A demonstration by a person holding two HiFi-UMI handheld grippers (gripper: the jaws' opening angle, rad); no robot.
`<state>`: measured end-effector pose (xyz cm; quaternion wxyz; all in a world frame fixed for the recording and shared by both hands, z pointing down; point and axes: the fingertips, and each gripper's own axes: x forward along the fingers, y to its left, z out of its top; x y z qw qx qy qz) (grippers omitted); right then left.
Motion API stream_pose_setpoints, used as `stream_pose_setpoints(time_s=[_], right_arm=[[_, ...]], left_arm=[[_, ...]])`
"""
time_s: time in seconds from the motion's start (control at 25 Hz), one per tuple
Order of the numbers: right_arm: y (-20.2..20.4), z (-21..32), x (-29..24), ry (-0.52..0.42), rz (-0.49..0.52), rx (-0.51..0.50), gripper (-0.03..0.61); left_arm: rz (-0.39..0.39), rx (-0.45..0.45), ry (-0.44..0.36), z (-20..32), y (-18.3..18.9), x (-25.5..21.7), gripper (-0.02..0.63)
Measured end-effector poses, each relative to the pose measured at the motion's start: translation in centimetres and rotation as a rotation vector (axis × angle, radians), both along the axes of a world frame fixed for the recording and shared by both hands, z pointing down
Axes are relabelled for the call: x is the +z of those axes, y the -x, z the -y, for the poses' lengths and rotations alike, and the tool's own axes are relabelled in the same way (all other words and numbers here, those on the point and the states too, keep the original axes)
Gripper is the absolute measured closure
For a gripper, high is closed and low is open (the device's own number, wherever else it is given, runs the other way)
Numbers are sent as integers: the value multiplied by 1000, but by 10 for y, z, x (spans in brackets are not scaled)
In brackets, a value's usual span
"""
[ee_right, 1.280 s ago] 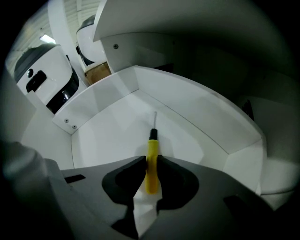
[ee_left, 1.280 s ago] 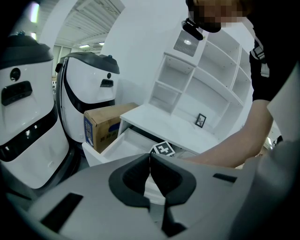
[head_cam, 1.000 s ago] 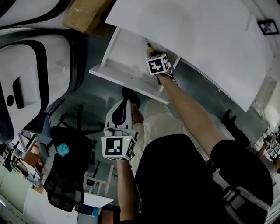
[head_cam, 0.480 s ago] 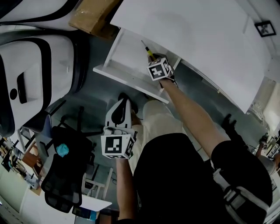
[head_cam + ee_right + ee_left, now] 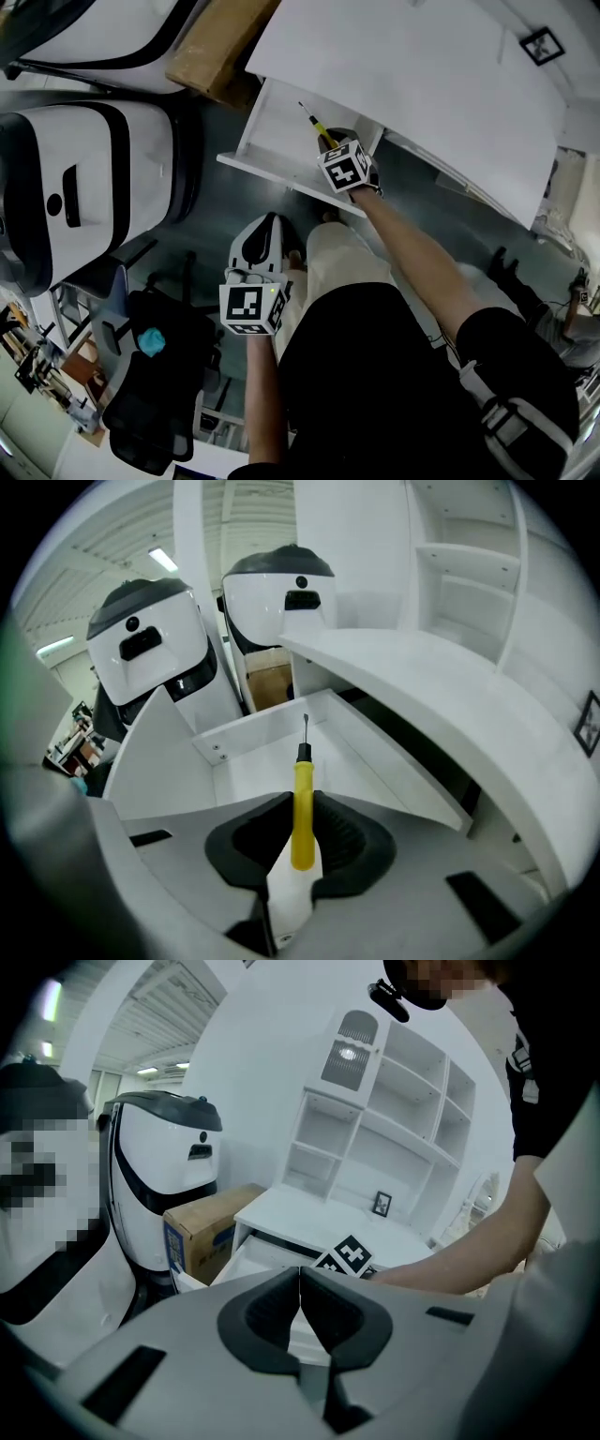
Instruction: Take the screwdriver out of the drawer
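A yellow-handled screwdriver [image 5: 302, 803] with a thin dark shaft is clamped between the pads of my right gripper [image 5: 301, 829], tip pointing away from me. It hangs above the open white drawer [image 5: 253, 752]. In the head view the right gripper [image 5: 336, 155] sits over the drawer [image 5: 272, 127], with the screwdriver [image 5: 317, 125] sticking out beyond its marker cube. My left gripper [image 5: 259, 246] is lower, in front of the person's legs, away from the drawer. Its jaws are shut with nothing between them [image 5: 300, 1288].
The drawer belongs to a white desk [image 5: 422, 75] with a shelf unit [image 5: 394, 1119] on it. A cardboard box [image 5: 216, 52] and a large white-and-black machine [image 5: 84, 178] stand left of the drawer. A black office chair [image 5: 150, 375] is at the lower left.
My right gripper has lifted the screwdriver up out of the drawer, so more of the shaft shows above it. The left gripper has also risen a little.
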<state>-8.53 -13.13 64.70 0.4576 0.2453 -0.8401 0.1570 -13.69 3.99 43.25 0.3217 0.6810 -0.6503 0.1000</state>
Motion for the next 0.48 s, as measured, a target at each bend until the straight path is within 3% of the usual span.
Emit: stream_pose_setpoints(time_s=[0.32, 0.48], right_arm=[[2, -32, -93, -74, 124, 49, 497], [2, -42, -147, -157, 207, 76, 497]], left_arm=[[-6, 67, -68, -26, 7, -27, 589], [-15, 100, -127, -30, 11, -42, 589]])
